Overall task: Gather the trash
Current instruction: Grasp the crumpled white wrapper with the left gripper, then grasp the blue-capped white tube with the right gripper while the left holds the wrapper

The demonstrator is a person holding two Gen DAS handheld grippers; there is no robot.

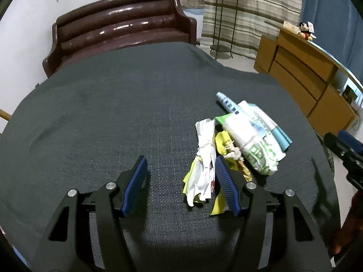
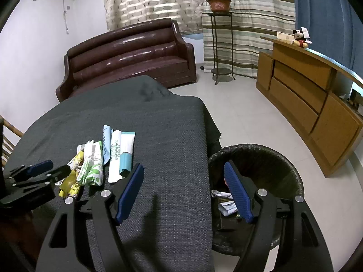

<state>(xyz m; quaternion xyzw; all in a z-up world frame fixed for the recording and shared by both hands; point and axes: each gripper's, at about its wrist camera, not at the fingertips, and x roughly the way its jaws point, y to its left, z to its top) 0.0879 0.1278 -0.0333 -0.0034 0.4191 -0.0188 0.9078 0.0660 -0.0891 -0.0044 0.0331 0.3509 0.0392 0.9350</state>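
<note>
Both wrist views look steeply down, sharing the trash pile [image 1: 236,140].

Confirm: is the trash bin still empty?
No. In the right wrist view the black-lined trash bin beside the table already holds crumpled paper scraps.

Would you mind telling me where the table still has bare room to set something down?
The grey cloth is bare from the trash pile across to the sofa side, and between the left gripper fingers' near ends. In the right wrist view, a bare strip runs between the pile and the edge by the bin. The pile itself is crowded, with the left gripper at it.
</note>
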